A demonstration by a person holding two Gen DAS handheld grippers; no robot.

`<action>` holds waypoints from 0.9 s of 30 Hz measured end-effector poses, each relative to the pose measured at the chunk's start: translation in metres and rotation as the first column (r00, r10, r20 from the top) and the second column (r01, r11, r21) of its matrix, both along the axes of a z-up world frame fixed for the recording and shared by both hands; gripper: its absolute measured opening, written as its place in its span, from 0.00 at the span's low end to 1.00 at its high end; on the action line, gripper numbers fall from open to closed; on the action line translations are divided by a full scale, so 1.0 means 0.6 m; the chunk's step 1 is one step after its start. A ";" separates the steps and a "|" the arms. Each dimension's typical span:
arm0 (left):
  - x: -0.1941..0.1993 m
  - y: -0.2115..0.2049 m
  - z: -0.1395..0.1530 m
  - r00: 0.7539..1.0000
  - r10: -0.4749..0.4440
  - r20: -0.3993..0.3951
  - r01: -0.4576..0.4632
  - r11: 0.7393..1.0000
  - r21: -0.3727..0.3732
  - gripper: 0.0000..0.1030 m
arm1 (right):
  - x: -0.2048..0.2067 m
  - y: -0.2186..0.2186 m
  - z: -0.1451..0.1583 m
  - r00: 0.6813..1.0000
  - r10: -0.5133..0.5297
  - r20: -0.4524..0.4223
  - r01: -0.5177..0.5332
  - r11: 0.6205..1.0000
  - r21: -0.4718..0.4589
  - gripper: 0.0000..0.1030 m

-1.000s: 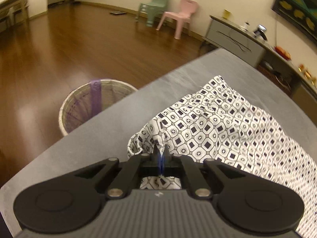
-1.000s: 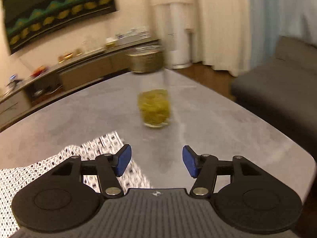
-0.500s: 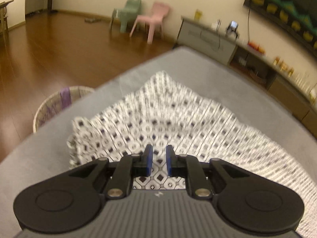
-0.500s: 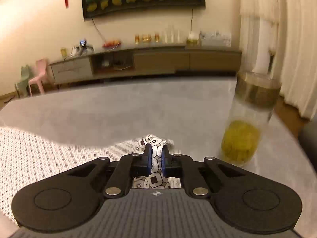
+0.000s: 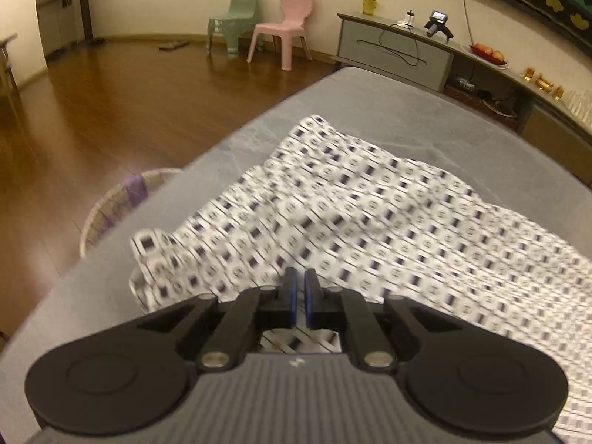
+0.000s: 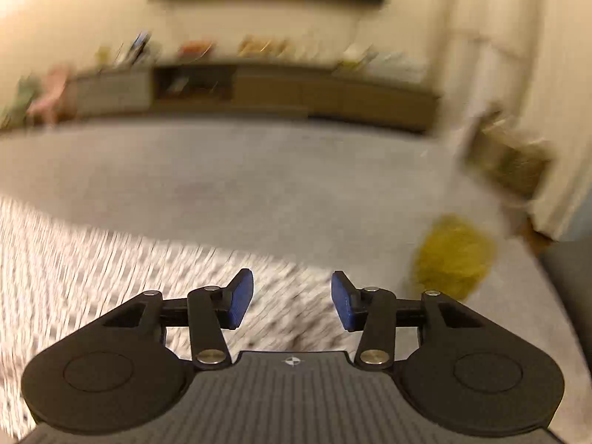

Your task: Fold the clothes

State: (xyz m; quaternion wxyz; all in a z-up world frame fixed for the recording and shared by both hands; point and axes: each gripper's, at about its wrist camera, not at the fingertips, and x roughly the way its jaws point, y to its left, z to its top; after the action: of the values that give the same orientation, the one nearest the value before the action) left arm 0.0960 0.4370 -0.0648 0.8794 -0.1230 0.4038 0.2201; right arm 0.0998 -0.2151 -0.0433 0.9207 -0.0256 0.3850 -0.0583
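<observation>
Covering grey table [image 5: 425, 125]: patterned cloth [image 5: 370, 222]

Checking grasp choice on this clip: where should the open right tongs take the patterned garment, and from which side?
Judging by its pose, the patterned garment lies flat on the grey table, so only its edge offers a pinch. The right tongs, open, might best take the near right border just ahead, coming in low from the right. Motion blur hides the exact hem.

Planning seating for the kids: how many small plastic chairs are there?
2: a green chair and a pink chair stand side by side at the far wall. Others may lie outside the view.
</observation>
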 end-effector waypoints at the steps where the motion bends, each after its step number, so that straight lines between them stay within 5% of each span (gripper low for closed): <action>1: 0.003 0.004 0.000 1.000 0.004 -0.003 -0.004 1.000 0.014 0.06 | 0.003 -0.004 -0.009 0.999 -0.015 -0.035 0.015 1.000 -0.015 0.47; 5: -0.006 0.013 0.008 0.999 0.040 0.018 -0.039 0.999 -0.037 0.06 | -0.018 -0.040 0.005 0.986 -0.167 -0.027 0.161 0.976 -0.144 0.48; 10: -0.015 -0.027 0.029 0.995 -0.063 0.077 0.067 0.997 -0.041 0.13 | -0.098 0.011 0.064 0.993 0.063 0.104 -0.075 0.991 0.114 0.48; 12: -0.006 -0.024 0.011 0.998 -0.059 0.034 0.061 0.996 -0.067 0.13 | -0.116 0.045 0.047 0.980 0.195 0.035 -0.198 0.960 0.199 0.48; 15: -0.003 -0.018 0.000 0.998 -0.053 0.020 0.055 0.997 -0.056 0.11 | -0.124 0.065 0.015 0.961 0.262 -0.086 -0.249 0.959 0.138 0.46; 21: -0.003 -0.011 -0.001 0.998 -0.057 0.019 0.058 0.997 -0.049 0.07 | -0.161 -0.002 0.029 0.975 0.163 -0.153 -0.149 0.984 0.100 0.44; 23: -0.003 -0.009 -0.001 0.998 -0.059 0.019 0.060 0.997 -0.046 0.07 | -0.172 -0.018 0.031 0.979 0.127 -0.157 -0.112 0.989 0.100 0.29; 27: -0.002 -0.006 -0.001 0.998 -0.064 0.017 0.065 0.997 -0.040 0.07 | -0.158 0.019 0.062 0.991 0.113 -0.074 -0.105 0.989 0.100 0.31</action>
State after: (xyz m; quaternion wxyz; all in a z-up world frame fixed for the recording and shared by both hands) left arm 0.0945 0.4334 -0.0655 0.8866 -0.1293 0.4049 0.1824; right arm 0.0048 -0.2038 -0.0059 0.9066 -0.0046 0.4218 0.0120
